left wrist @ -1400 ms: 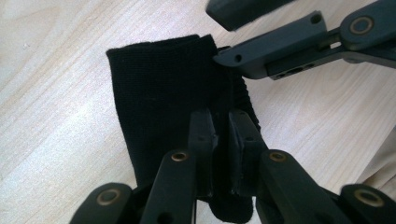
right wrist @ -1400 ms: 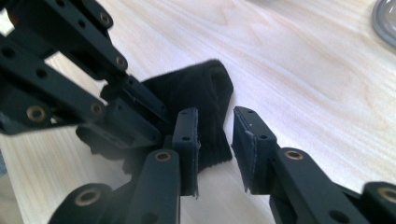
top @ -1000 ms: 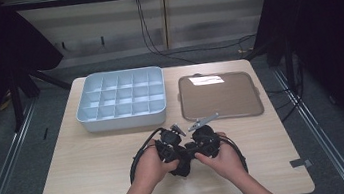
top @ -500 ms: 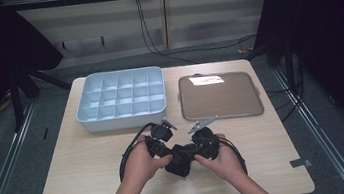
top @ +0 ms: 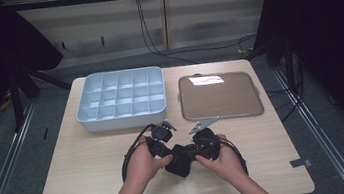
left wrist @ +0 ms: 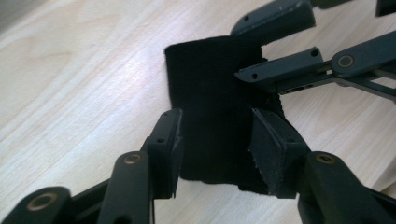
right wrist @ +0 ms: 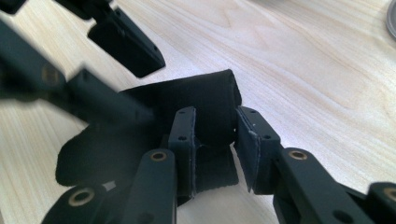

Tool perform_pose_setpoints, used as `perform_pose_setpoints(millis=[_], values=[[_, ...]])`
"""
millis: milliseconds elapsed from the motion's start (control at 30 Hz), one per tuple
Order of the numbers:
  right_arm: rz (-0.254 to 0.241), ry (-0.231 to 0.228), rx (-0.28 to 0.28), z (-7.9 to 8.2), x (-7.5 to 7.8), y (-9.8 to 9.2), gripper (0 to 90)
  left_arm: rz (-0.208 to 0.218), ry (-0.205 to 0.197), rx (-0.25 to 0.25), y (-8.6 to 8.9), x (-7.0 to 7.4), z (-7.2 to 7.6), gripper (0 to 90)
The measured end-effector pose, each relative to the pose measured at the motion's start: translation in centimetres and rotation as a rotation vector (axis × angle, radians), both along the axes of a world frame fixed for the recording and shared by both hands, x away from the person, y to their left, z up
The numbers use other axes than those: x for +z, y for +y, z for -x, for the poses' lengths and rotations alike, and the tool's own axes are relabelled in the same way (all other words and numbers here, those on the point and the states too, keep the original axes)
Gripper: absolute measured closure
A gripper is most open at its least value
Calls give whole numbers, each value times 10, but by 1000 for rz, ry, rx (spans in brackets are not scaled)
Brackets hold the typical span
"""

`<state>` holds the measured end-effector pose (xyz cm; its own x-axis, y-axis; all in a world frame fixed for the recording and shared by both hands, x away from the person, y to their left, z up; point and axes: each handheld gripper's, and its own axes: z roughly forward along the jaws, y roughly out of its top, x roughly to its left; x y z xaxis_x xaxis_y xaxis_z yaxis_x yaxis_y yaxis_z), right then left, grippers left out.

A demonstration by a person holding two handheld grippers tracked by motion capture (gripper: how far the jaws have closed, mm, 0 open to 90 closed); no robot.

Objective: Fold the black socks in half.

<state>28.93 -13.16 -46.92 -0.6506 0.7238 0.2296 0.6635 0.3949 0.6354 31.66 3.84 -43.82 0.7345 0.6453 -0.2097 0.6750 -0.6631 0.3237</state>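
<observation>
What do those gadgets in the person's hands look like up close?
Both the left gripper and the right gripper are matte black, with two flat rectangular jaws on linkage bars joined by brass-coloured pivot pins. A black cable loops from each. A grey three-cornered plate tops the right one. The forearms are bare, no sleeves.

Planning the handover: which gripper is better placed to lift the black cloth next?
Right, probably: right gripper fingers sit close around the black cloth; left gripper fingers have just been opening, cloth between them.
</observation>
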Motion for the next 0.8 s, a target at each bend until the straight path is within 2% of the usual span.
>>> perform_pose_setpoints(millis=[33, 167, 333, 467, 600, 800], values=[[2, -8, 1, 0, 0, -1, 667, -19, -8, -3, -3, -4, 0, 509], [-6, -7, -16, 1, 1, -7, 622, -19, 5, 10, -3, -11, -2, 466], [-19, -9, -44, 2, 1, -15, 569, -31, -3, 1, -3, -11, -2, 439], [-14, -13, -54, 3, 1, -22, 571, -31, -2, 19, -3, -11, -2, 431], [11, 1, -52, 6, -2, -26, 575, -25, 4, 20, -1, -11, -2, 434], [48, 17, -28, 13, -11, -21, 588, -9, 6, 17, -2, -6, -2, 430]])
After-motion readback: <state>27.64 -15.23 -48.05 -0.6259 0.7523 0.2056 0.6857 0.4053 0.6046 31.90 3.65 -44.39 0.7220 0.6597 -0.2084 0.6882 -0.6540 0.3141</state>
